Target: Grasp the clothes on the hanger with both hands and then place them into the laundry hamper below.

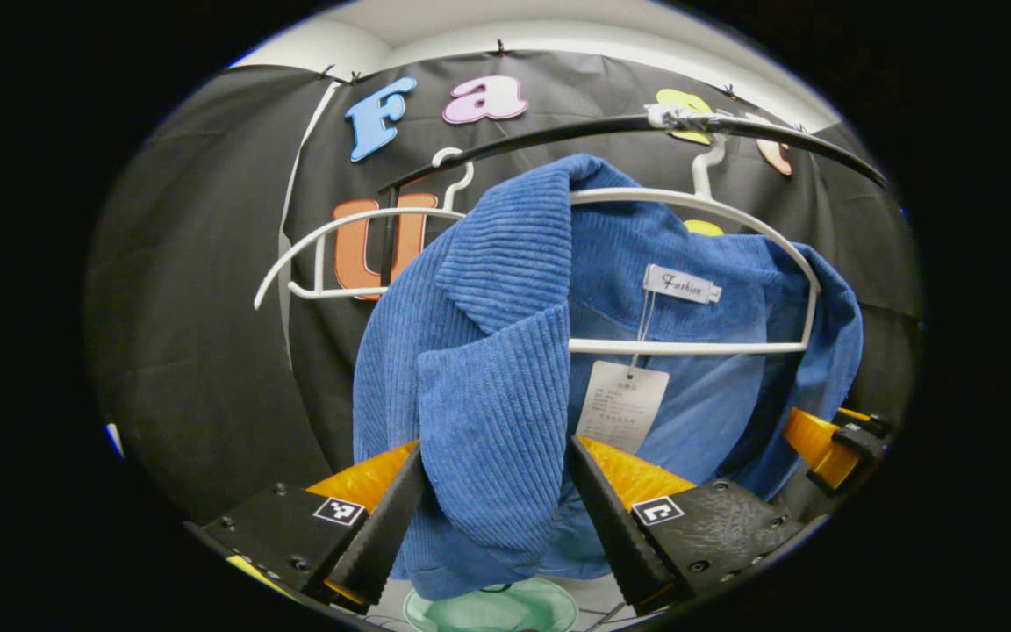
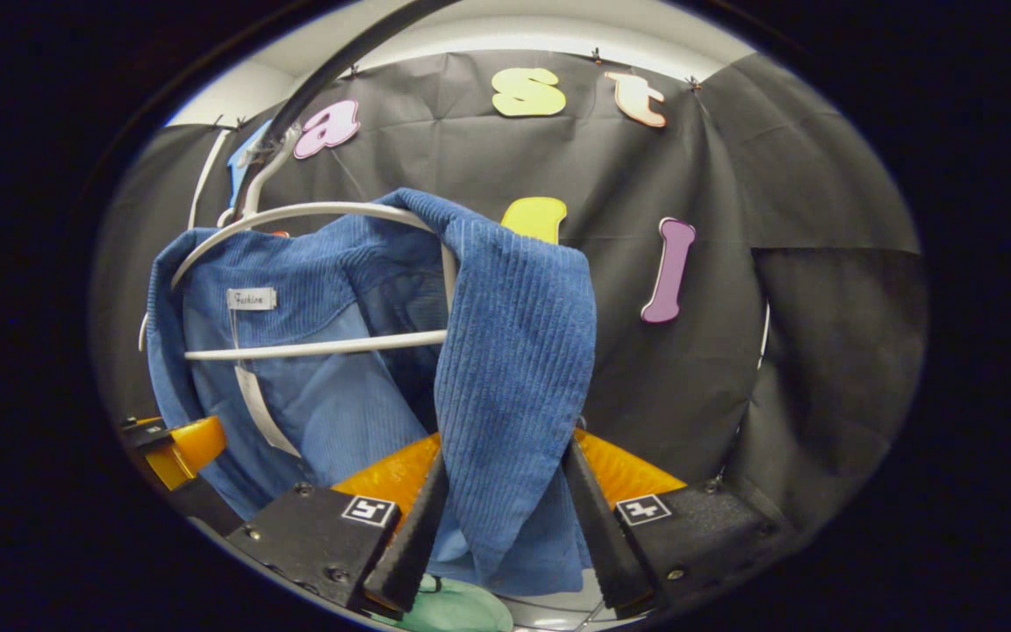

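two grippers are at the blue corduroy jacket (image 1: 488, 386), one on each front panel, but nothing has come off yet — it still hangs on the white hanger (image 1: 690, 347) under the black rail (image 1: 558, 132). the left gripper (image 1: 495, 491) has its jaws spread around the left panel, fingers flanking the cloth; whether they press it i cannot tell. the right gripper (image 2: 501, 500) sits the same way on the other panel. lifting it free and lowering it remain. the jacket is ribbed, soft, collar folded — a paper tag (image 1: 621, 405) dangles inside. a green hamper (image 1: 492, 607) shows below.
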`<state>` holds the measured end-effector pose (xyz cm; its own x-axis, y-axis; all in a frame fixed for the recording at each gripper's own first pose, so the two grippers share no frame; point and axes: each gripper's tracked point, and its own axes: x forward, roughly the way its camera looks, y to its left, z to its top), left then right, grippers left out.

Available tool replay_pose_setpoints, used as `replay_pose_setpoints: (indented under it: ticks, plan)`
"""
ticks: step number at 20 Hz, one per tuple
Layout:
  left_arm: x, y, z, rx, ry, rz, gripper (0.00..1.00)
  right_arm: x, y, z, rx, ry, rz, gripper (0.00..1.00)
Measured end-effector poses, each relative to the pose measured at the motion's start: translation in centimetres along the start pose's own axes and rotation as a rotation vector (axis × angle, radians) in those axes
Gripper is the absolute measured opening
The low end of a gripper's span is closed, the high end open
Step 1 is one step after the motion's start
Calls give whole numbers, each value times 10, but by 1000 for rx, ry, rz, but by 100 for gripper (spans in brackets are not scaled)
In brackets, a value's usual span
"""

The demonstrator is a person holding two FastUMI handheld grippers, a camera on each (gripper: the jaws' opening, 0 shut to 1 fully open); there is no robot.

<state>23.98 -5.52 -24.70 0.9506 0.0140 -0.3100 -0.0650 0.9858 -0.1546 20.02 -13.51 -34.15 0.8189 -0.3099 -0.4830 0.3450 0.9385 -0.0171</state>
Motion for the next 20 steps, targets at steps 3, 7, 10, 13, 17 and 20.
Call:
replay_pose_setpoints:
  ticks: [3,7,10,13,17,20]
  plan:
    - [11,1,1,-9,-6,4,81,6,5,1,-30,-20,8,68]
    - [14,16,5,18,-22,72,28,9,2,2,-57,-46,3,48]
    - [6,13,10,4,-37,28,10,11,-5,6,-73,-72,-17,19]
    - [0,20,19,6,-40,18,5,8,-10,9,-65,-84,-15,12]
    - [-12,40,43,66,-80,64,5,2,-21,20,-48,-112,-54,8]
    - [-18,56,67,82,-108,88,5,-4,-29,36,-64,-151,-70,7]
